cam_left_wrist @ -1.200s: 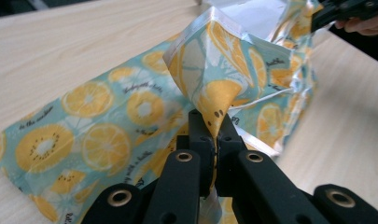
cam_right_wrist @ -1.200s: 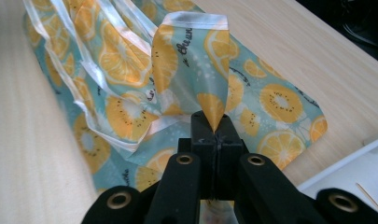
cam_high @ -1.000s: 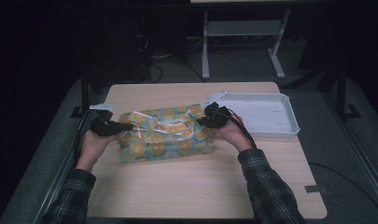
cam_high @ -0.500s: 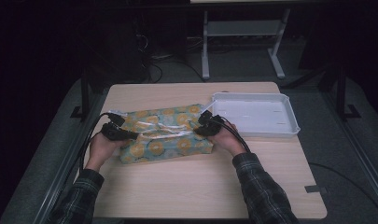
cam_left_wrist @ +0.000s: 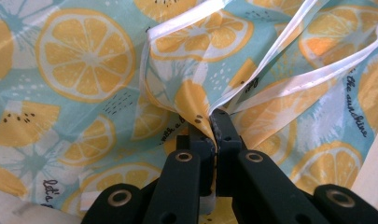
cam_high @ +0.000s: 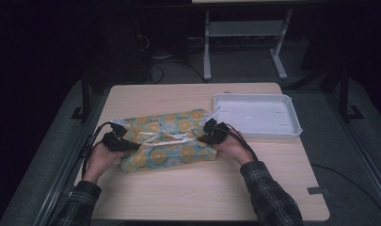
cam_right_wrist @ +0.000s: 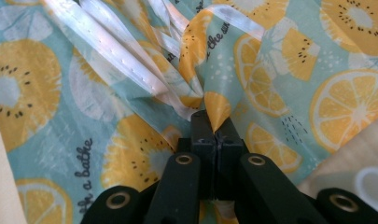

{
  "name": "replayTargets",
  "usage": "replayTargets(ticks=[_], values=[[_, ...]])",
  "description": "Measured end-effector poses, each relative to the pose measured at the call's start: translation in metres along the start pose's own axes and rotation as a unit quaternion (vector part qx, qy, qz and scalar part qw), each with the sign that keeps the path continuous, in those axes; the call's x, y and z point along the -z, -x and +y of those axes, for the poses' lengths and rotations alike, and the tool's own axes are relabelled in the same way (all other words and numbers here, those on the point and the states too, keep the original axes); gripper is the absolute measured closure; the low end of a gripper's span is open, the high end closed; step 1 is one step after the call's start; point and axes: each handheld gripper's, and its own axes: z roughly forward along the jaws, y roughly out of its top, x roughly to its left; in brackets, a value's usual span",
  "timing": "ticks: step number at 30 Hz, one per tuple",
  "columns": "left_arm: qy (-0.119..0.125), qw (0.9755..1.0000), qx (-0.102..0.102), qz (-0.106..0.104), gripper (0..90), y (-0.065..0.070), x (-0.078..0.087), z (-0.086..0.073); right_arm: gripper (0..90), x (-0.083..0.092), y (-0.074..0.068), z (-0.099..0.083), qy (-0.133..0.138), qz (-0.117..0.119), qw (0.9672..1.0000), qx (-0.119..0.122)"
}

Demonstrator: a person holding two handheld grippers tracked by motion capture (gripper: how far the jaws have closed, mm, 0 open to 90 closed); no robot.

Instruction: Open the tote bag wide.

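Observation:
A light-blue cloth printed with orange and lemon slices [cam_high: 171, 139], edged in white [cam_left_wrist: 289, 84], lies folded on the wooden table. My left gripper [cam_high: 124, 145] is at its left end and is shut on a pinched fold of the cloth [cam_left_wrist: 198, 119]. At the cloth's right end my right gripper [cam_high: 208, 136] is shut on another pinched fold [cam_right_wrist: 218, 109]. Both hands rest low on the table, with the cloth stretched between them.
A white shallow tray [cam_high: 256, 115] stands at the back right of the table [cam_high: 197, 188], close behind my right hand. Black cables trail from both grippers. A metal stand [cam_high: 244, 42] stands on the dark floor beyond the table.
Both hands have come down toward the table with the cloth, and the cloth now lies flatter and a little nearer the front edge. Both grips stayed shut.

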Motion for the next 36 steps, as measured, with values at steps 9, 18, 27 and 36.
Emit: replayTargets(ticks=[9,18,27,36], values=[[-0.014,0.9998,-0.015,-0.008,88.5,0.011,0.004,-0.011,88.4,0.011,-0.022,-0.014,-0.010,0.010,0.9994,0.030],[-0.031,0.9990,-0.030,-0.007,86.9,0.017,-0.002,-0.017,88.0,0.016,-0.036,-0.025,-0.014,0.023,0.9993,0.028],[-0.031,0.9985,-0.041,0.017,86.0,0.017,-0.011,-0.015,87.9,0.017,-0.041,-0.030,-0.020,0.035,0.9986,0.035],[0.002,0.9996,-0.023,0.018,63.7,0.011,0.001,-0.016,72.8,0.028,-0.038,-0.031,0.000,0.026,0.9996,0.009]])
